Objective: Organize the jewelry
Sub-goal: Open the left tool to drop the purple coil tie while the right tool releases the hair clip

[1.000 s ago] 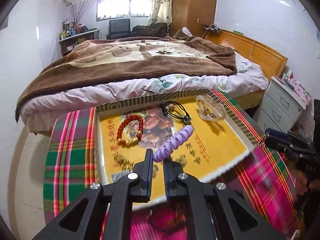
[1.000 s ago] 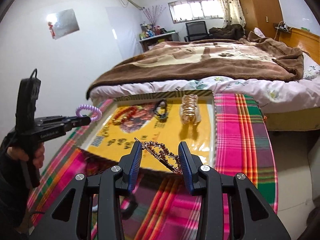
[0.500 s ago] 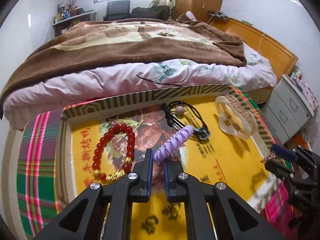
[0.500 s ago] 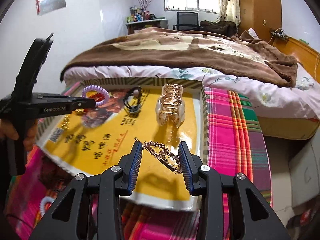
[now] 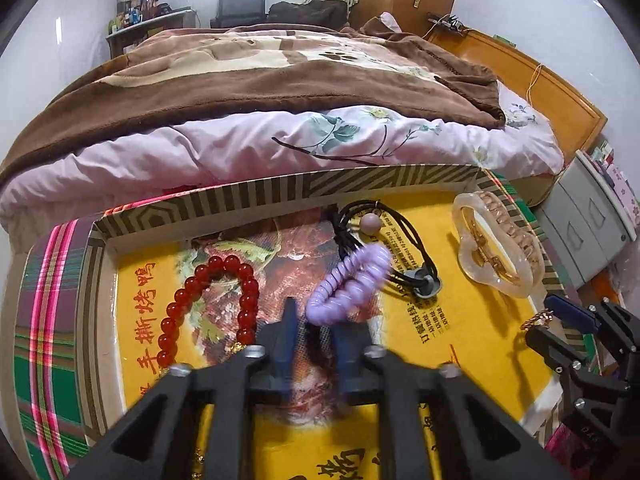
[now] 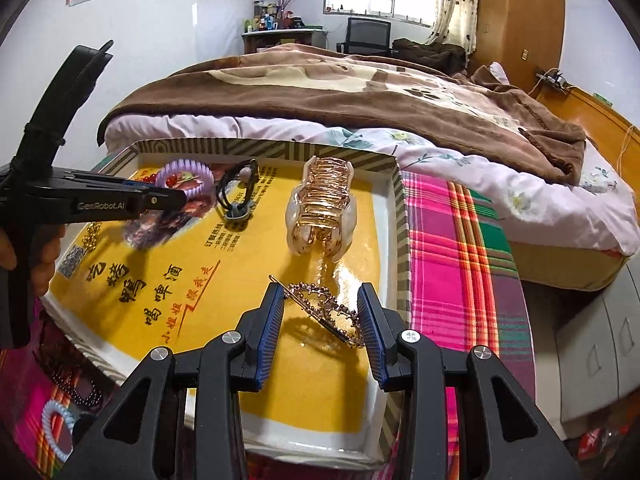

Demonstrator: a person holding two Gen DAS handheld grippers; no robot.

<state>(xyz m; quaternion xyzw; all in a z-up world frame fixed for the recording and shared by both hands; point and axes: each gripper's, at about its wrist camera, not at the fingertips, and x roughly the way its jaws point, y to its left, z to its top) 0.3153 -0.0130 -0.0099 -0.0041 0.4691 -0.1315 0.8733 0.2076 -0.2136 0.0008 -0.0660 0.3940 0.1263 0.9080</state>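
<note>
A shallow yellow printed cardboard tray (image 5: 208,204) with a striped rim is seen on a tabletop covered by a pink-and-green plaid cloth (image 6: 460,240), beside a bed with a brown blanket (image 5: 260,76).

The left gripper (image 5: 314,322) is held over the middle of the tray. Its jaws are opening, and the lilac spiral coil hair tie (image 5: 350,284) is seen blurred just ahead of the fingertips, no longer pinched.

The right gripper (image 6: 322,308) is clamped on a gold-toned rhinestone hair pin (image 6: 324,312), which spans the gap diagonally between the two blue pads, above the near right part of the tray.

Lying in the tray are noted a red bead bracelet (image 5: 208,304) at the left, a black elastic hair tie with a pinkish bead (image 5: 384,240) just beyond the lilac tie, and a translucent cream claw clip with gold teeth (image 6: 322,208) towards the right side, apart from the others.
</note>
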